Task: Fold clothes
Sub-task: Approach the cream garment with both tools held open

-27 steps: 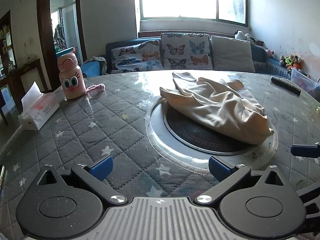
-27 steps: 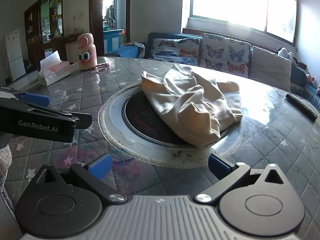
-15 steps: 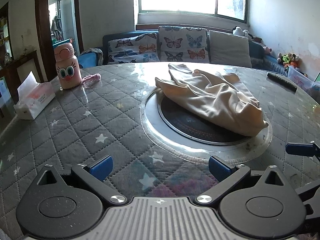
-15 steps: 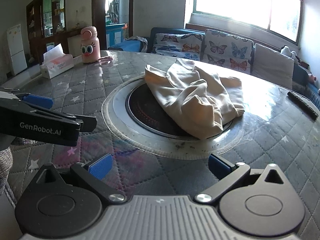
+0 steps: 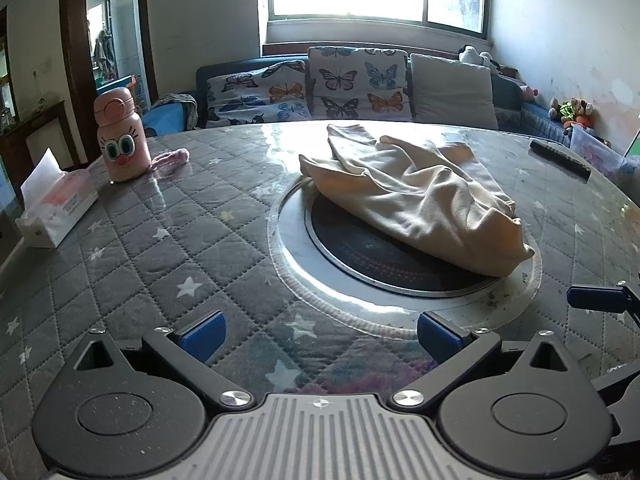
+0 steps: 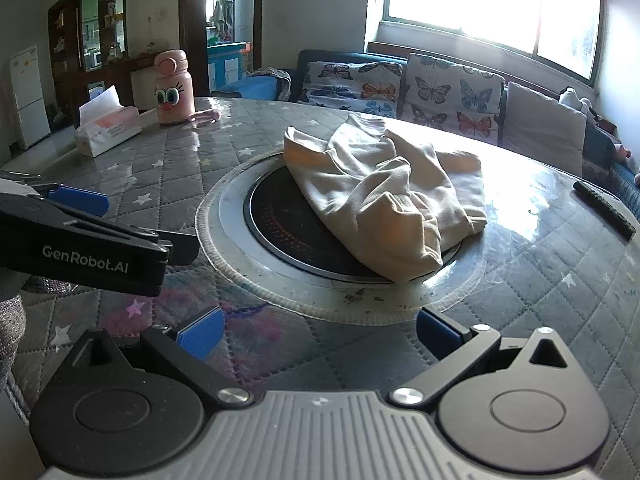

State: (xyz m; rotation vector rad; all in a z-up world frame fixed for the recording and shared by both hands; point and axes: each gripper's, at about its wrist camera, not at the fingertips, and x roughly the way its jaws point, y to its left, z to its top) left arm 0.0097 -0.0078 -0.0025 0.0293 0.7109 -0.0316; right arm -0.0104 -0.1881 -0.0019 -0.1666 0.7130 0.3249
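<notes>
A crumpled cream garment (image 5: 412, 196) (image 6: 384, 200) lies bunched over the round black hob in the middle of the quilted grey table (image 5: 168, 248). My left gripper (image 5: 320, 336) stands open well short of the cloth, above the table's near side, with nothing between its blue pads. My right gripper (image 6: 316, 332) is open too, equally short of the garment and empty. In the right wrist view the left gripper's black body (image 6: 80, 248) crosses the left edge; in the left wrist view a blue fingertip (image 5: 596, 298) of the right gripper shows at the right edge.
A pink cartoon bottle (image 5: 122, 146) (image 6: 173, 88) and a tissue box (image 5: 56, 208) (image 6: 106, 128) stand at the table's far left. A black remote (image 5: 560, 158) (image 6: 604, 208) lies at the far right. A sofa with butterfly cushions (image 5: 352, 84) runs behind the table.
Both views have pulled back and tilted up a little, so the garment sits slightly farther off and the room behind shows more. Both grippers stayed open and empty.
</notes>
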